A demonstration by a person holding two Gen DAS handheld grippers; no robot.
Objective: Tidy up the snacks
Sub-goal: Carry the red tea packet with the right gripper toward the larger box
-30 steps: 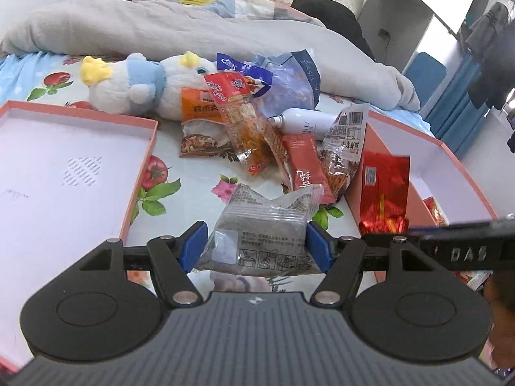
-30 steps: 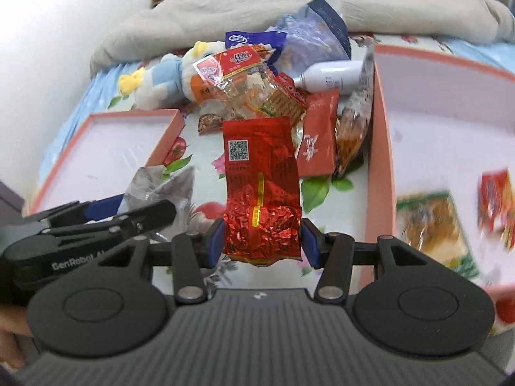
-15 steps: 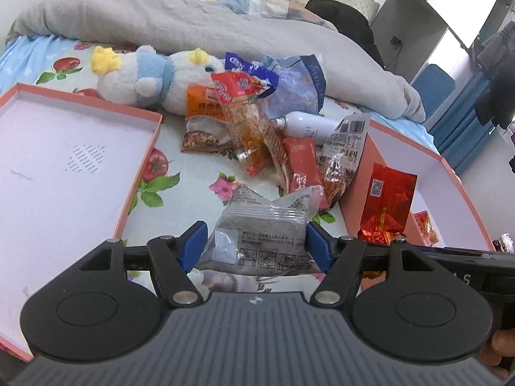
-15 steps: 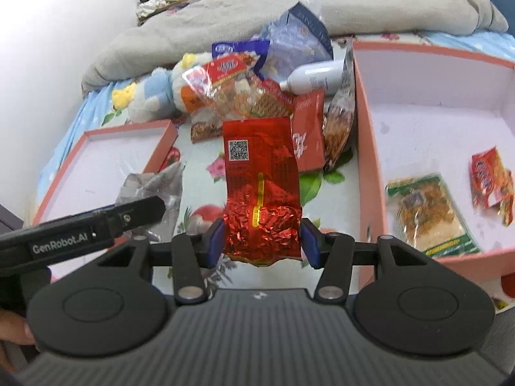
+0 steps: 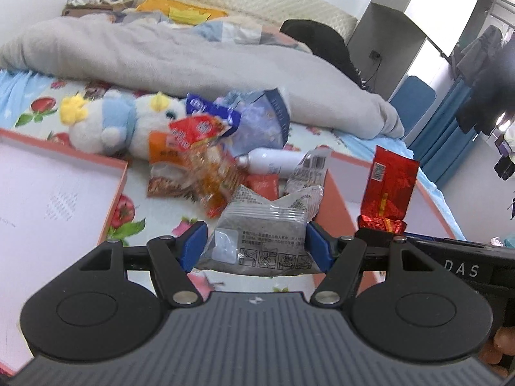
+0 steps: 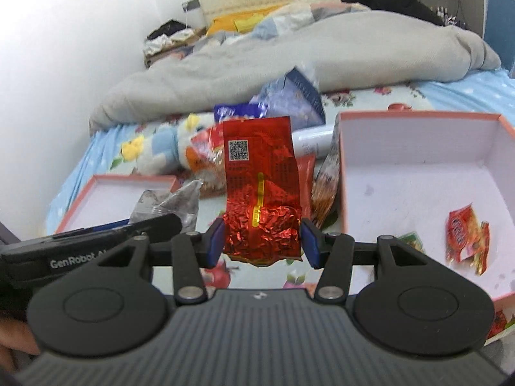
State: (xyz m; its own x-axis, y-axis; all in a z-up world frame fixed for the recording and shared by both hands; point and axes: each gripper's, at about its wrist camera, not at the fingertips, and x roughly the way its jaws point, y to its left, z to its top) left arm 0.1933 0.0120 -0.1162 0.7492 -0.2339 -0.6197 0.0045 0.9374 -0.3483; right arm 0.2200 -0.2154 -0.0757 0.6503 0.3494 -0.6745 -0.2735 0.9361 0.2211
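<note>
Right gripper (image 6: 262, 241) jaws pinch a crinkly red foil packet (image 6: 261, 193), standing tall. Left gripper (image 5: 256, 246) jaws pinch a clear, maybe plastic, wrapped gray snack (image 5: 264, 234).

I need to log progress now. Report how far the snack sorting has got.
Done: two packets, a red one and a green one, lie in the pink box. In hand: the left gripper is shut on a grey packet, the right gripper on a red foil packet. Left: a snack pile by the plush toy, beside the bottle.
</note>
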